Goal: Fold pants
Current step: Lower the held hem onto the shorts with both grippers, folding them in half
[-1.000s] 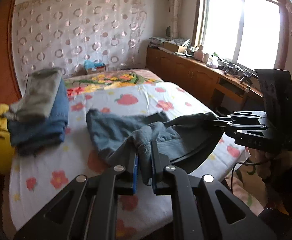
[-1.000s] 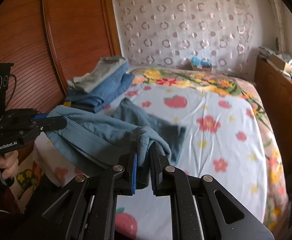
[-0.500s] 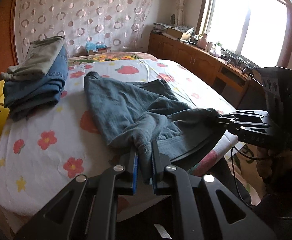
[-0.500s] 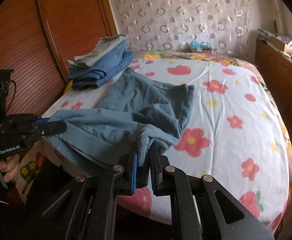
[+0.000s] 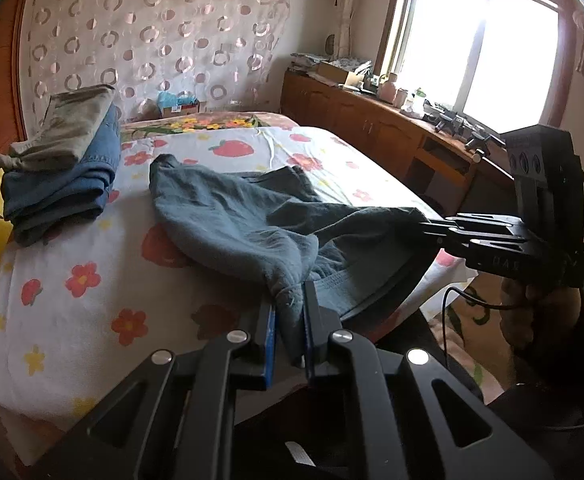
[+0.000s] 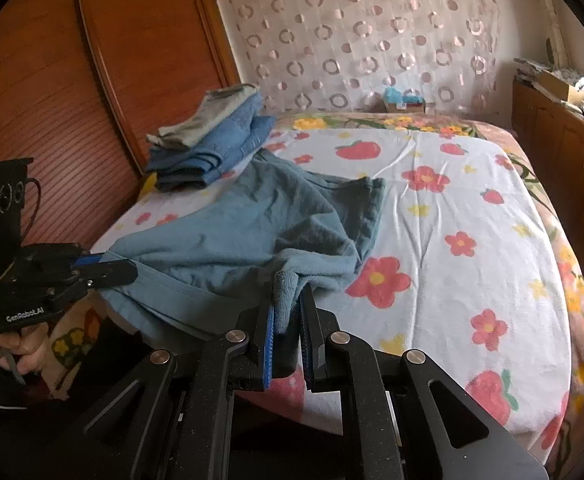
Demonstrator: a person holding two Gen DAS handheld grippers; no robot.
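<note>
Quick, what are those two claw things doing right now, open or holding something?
Left gripper: jaws closed on the waistband end of the grey-blue pants.
Right gripper: jaws closed on the same pants, at the other corner.

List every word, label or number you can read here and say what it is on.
"GenRobot.AI": white lettering on the left gripper body, right wrist view.
Embossed letters on the right gripper body, left wrist view: too faint to read.
Nothing else legible.
</note>
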